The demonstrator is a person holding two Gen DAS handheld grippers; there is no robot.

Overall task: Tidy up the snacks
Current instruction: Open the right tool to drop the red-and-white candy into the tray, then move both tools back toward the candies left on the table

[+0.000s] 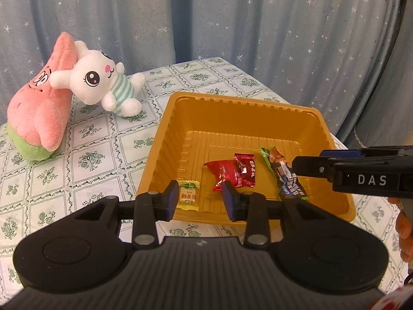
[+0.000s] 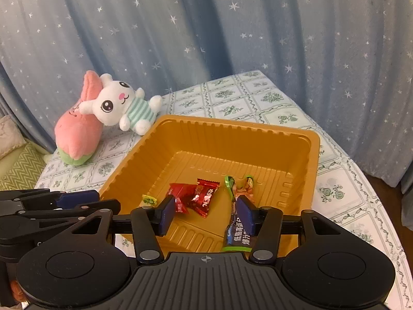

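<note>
Left tool: our left tool point(image 1: 200, 197) hung over the near wall of the mustard-yellow ribbed plastic tray point(image 1: 242, 103), jaws apart and holding nothing.
Right tool: our right tool point(image 2: 206, 213) also stood with jaws well apart and empty; the long dark-blue snack bar wrapper with green ends point(image 2: 238, 222) lay just beside its right finger, and we could not tell whether they touched.
Snacks: all lay on the tray floor towards its near side: a small yellow wrapped sweet point(image 1: 188, 196), two red foil sweets point(image 1: 231, 174) overlapping, and the blue bar to their right.
Tray: it sat on the worktop with the green floral tiled cloth point(image 1: 90, 134), towards the near right edge.
Step in hand: we judged the last piece just let go; the tools should lift straight up so that no finger drags a wrapper out.
Surroundings: a pink watermelon-slice plush point(image 1: 41, 108) and a white rabbit plush in a striped shirt point(image 1: 100, 82) lay at the far left corner, well clear.
Obstacles: only the tray walls and the nearness of our two tools.
</note>
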